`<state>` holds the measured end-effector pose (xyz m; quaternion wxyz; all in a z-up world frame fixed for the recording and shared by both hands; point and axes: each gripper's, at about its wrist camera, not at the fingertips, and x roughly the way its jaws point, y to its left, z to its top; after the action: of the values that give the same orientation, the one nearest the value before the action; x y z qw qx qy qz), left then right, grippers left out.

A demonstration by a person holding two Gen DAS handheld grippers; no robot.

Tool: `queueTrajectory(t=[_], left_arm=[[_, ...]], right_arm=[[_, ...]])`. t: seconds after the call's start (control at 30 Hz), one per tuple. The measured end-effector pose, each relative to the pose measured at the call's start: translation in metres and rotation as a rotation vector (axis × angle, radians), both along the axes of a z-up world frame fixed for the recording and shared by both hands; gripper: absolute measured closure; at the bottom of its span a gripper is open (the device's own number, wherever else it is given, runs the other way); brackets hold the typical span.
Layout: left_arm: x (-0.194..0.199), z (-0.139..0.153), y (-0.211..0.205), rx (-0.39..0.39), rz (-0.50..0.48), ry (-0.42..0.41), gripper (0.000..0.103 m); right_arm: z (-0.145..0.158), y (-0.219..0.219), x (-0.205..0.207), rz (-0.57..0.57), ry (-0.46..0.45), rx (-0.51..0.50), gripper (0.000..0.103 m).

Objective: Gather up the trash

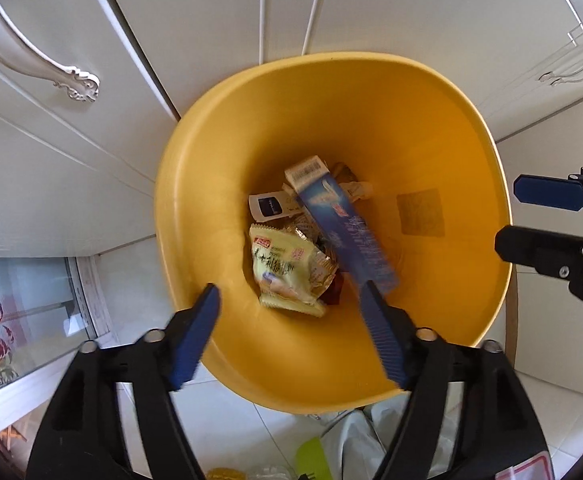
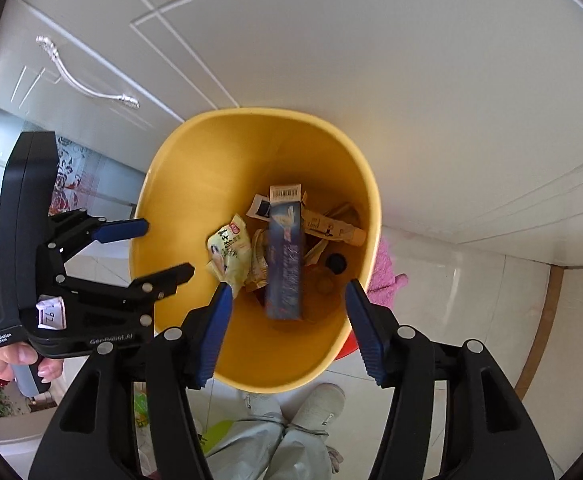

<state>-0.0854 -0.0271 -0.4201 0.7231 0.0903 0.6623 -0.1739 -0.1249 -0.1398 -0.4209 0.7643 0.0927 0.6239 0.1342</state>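
Note:
A yellow bin (image 1: 431,128) stands on the floor against white cabinets; it also shows in the right wrist view (image 2: 195,160). Inside lie a long blue box (image 1: 347,232), a yellow snack wrapper (image 1: 279,268) and several other scraps. The blue box (image 2: 285,264) and the wrapper (image 2: 229,254) show in the right wrist view too. My left gripper (image 1: 291,332) is open and empty over the bin's near rim. My right gripper (image 2: 287,328) is open and empty above the bin. The right gripper also shows at the right edge of the left wrist view (image 1: 531,220).
White cabinet doors with curved handles (image 1: 51,64) stand behind the bin. The person's trousers and shoes (image 2: 319,404) are on the white tiled floor below. A pink cloth (image 2: 387,272) lies right of the bin. A green item (image 1: 311,460) lies on the floor near the bin.

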Motion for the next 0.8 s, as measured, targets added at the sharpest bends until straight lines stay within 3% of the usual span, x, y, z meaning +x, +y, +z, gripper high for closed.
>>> queueTrajectory(t=[0.3,0.47,0.8], left_arm=[[-0.008,0.009,-0.001,0.011,0.028,-0.022,0.023],[-0.018,0.026,0.014,-0.009,0.148,-0.044,0.023],[-0.049,0.075,0.043,0.013,0.352,-0.135,0.019]], right_arm=[[0.005,-0.011,0.000,-0.040,-0.025,0.007,0.043],[0.023,-0.013,-0.012,-0.075,-0.058,0.003,0.043],[0.070,-0.007,-0.050,-0.182,-0.209,-0.145,0.043]])
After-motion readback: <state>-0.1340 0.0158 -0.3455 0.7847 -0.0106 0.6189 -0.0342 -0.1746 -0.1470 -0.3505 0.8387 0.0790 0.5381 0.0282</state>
